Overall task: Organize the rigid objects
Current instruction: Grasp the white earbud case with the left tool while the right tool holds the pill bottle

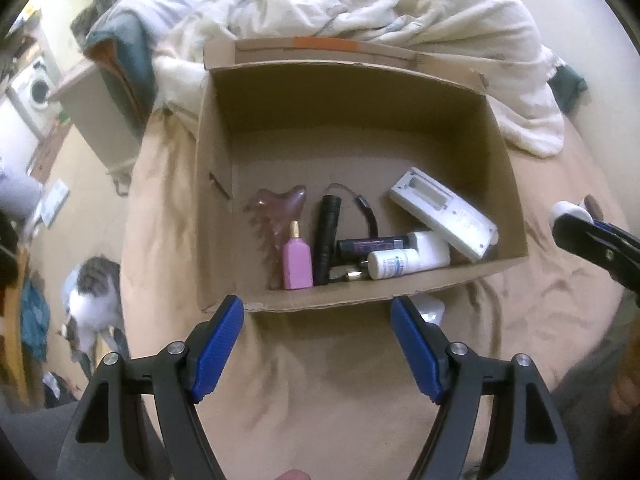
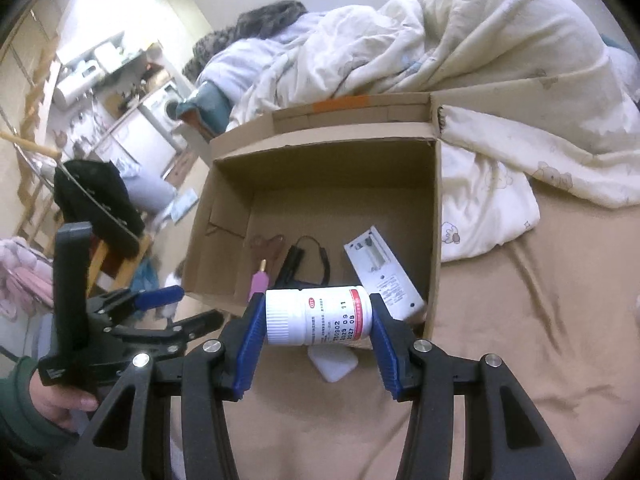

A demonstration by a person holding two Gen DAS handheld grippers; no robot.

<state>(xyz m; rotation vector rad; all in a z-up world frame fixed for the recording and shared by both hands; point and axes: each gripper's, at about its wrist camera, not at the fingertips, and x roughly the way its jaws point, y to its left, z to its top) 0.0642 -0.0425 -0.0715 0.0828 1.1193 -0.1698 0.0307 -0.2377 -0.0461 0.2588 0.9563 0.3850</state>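
An open cardboard box [image 1: 352,88] [image 2: 320,168] stands on the bed. In it lie a pink perfume bottle [image 1: 297,259], a pink comb [image 1: 276,210], a black flashlight [image 1: 327,236], a white remote [image 1: 444,213] [image 2: 382,272], a dark tube [image 1: 370,245] and two white bottles [image 1: 394,264]. My left gripper [image 1: 318,344] is open and empty just in front of the box's near wall. My right gripper [image 2: 316,334] is shut on a white pill bottle [image 2: 318,316] held sideways above the box's near edge; it also shows at the right of the left wrist view [image 1: 576,228].
A small white flat object [image 2: 334,364] [image 1: 430,308] lies on the tan sheet in front of the box. A crumpled white duvet [image 2: 460,52] lies behind and right of the box. A cat [image 1: 90,308] stands on the floor to the left.
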